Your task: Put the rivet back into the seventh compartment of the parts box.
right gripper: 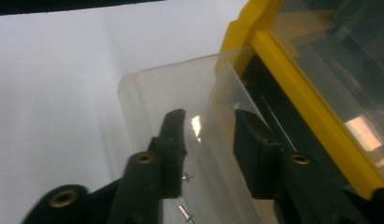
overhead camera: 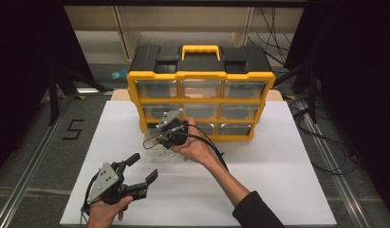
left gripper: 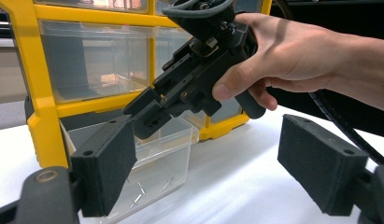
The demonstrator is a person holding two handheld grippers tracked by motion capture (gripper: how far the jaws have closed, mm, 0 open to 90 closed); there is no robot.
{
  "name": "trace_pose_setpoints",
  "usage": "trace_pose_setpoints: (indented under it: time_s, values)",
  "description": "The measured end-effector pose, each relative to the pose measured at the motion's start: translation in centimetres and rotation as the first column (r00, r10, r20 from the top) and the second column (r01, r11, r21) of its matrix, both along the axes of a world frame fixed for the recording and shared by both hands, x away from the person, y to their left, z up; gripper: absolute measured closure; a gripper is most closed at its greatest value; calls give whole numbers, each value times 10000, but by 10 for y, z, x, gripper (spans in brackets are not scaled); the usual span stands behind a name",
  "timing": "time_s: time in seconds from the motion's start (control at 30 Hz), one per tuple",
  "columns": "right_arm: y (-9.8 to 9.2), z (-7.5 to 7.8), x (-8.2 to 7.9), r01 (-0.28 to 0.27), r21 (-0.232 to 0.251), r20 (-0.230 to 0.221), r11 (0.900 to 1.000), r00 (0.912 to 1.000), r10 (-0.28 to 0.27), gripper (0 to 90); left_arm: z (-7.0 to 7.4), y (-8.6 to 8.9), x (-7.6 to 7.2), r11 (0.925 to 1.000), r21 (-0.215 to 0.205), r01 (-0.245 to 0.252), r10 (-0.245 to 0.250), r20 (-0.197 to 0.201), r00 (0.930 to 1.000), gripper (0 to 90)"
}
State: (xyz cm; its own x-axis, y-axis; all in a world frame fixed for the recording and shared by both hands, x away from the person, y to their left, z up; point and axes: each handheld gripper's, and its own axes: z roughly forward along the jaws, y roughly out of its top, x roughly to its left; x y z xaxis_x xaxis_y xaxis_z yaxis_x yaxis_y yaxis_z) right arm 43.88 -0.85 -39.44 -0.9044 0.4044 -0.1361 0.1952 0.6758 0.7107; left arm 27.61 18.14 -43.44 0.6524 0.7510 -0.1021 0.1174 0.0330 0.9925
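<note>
Tongs in the right hand [right gripper: 206, 140] are straddling the clear plastic drawer's [left gripper: 157, 158] thin wall at centre frame, jaws parted, not pinching; light, slippery, flexing, so grip its stiffer front wall.

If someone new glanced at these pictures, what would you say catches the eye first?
The yellow organizer at the back of the white table stands out first. At its bottom left a clear drawer is pulled out, with small screws inside. The right tongs straddle its back wall, pads not pressing; the left tongs sit wide open nearer the person.
</note>
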Motion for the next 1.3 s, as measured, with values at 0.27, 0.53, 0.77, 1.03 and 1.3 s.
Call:
trace_pose_setpoints:
  time_s: [0.27, 0.53, 0.77, 1.03, 1.3]
  values:
    - [-14, 13, -6, 116, 265, 494, 9996, 9987, -129, 432, 0, 0, 0, 10000, 43, 2, -2, 6, 10000, 191]
    - [-36, 18, -22, 348, 874, 604, 9956, 9974, -402, 367, 0, 0, 0, 10000, 53, -29, 29, -13, 10000, 191]
    - [-54, 24, -34, 375, 1226, 572, 9917, 9974, -447, 343, 0, 0, -1, 10000, 54, -56, 56, -8, 10000, 191]
    - [-75, 29, -47, 451, 1581, 560, 9864, 9969, -545, 324, 0, 0, -1, 10000, 60, 4, -4, -60, 10000, 191]
    - [-97, 27, -57, 668, 2128, 305, 9748, 9967, -749, 308, 0, 0, -1, 10000, 79, -46, 46, -27, 10000, 191]
